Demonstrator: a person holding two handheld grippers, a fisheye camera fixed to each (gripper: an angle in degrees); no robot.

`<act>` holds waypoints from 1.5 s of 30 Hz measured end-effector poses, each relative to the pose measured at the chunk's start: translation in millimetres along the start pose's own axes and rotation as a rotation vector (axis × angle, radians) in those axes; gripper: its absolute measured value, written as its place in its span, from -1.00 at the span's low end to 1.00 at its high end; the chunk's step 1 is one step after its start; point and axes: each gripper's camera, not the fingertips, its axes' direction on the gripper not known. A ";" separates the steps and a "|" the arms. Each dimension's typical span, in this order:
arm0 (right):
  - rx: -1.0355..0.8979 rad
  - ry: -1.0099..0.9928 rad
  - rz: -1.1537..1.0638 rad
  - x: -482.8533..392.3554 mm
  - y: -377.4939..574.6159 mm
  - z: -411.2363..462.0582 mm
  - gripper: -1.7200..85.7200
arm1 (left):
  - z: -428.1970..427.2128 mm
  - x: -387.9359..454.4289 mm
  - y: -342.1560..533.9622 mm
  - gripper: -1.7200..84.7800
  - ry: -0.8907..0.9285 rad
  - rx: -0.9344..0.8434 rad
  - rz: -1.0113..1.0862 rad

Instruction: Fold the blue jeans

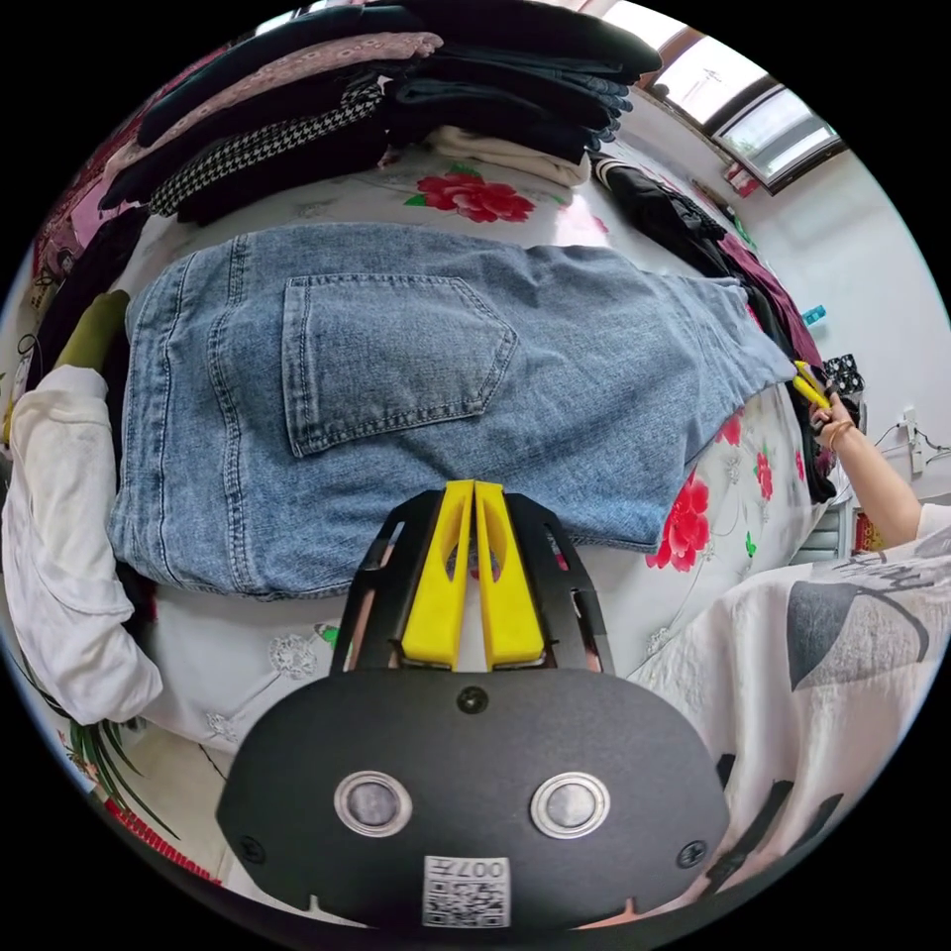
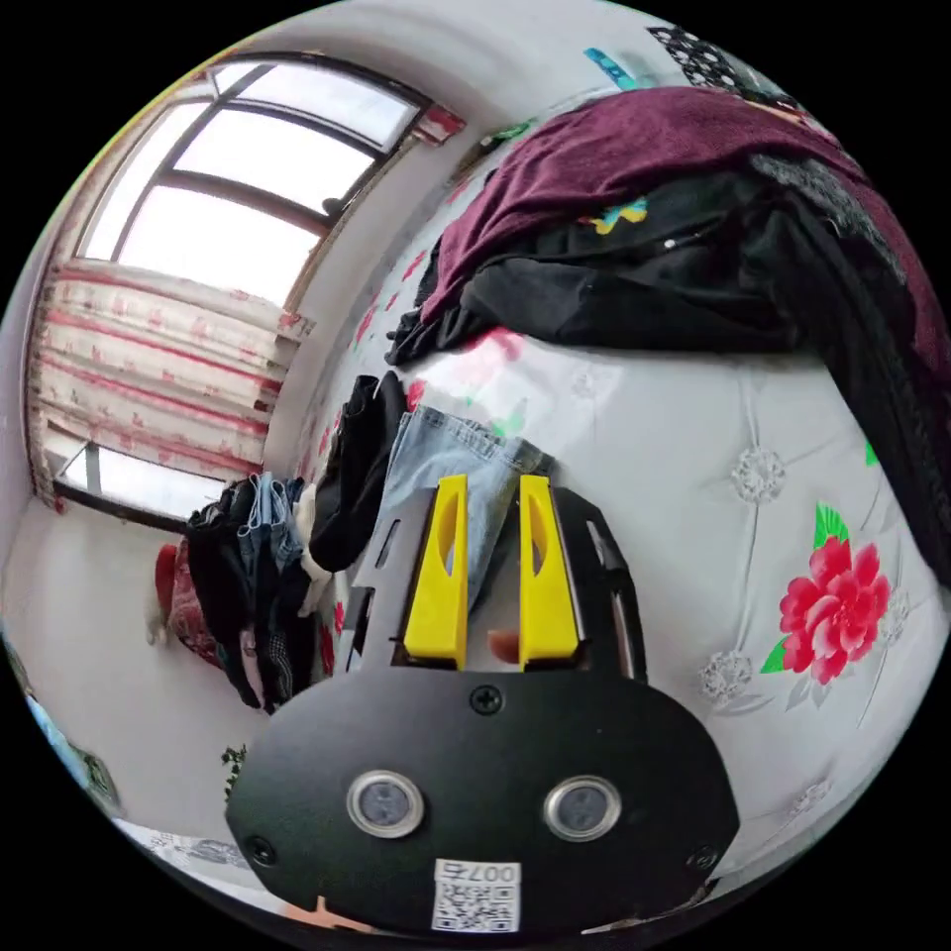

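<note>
The jeans (image 1: 416, 396) lie flat on the bed (image 1: 693, 594), heavy and soft, best taken at the hem, left tool (image 1: 474, 492) closed empty, right tool (image 2: 492, 485) open.

Home bedroom: floral quilted bedspread (image 1: 475, 198), folded clothes stacks (image 1: 396, 89), curtained window (image 2: 238, 198), wall socket (image 1: 909, 436).

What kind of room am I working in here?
Probably a bedroom: the blue denim jeans lie on a white quilted bedspread with red flowers, stacks of folded dark clothes sit behind, and a curtained window lights it.
</note>
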 end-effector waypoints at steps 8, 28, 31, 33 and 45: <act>0.062 -0.182 0.126 50.4 66.3 -11.1 -0.81 | -42.4 -50.8 7.2 -0.98 0.068 0.028 -0.119; -0.366 -0.163 -1.359 -325.8 319.3 12.9 -0.89 | -114.8 -305.6 132.4 -0.61 0.380 0.370 -0.881; -0.637 -0.098 -1.538 -326.0 454.2 70.8 -0.84 | -110.5 -318.3 137.2 -0.66 0.404 0.410 -0.897; -0.943 -0.050 -1.546 -304.9 538.6 117.4 -0.83 | -105.9 -322.9 141.5 -0.74 0.416 0.427 -0.914; -0.758 -0.039 -1.084 -265.3 509.3 51.8 -0.82 | -183.2 -172.9 86.7 -0.86 0.243 0.611 -0.273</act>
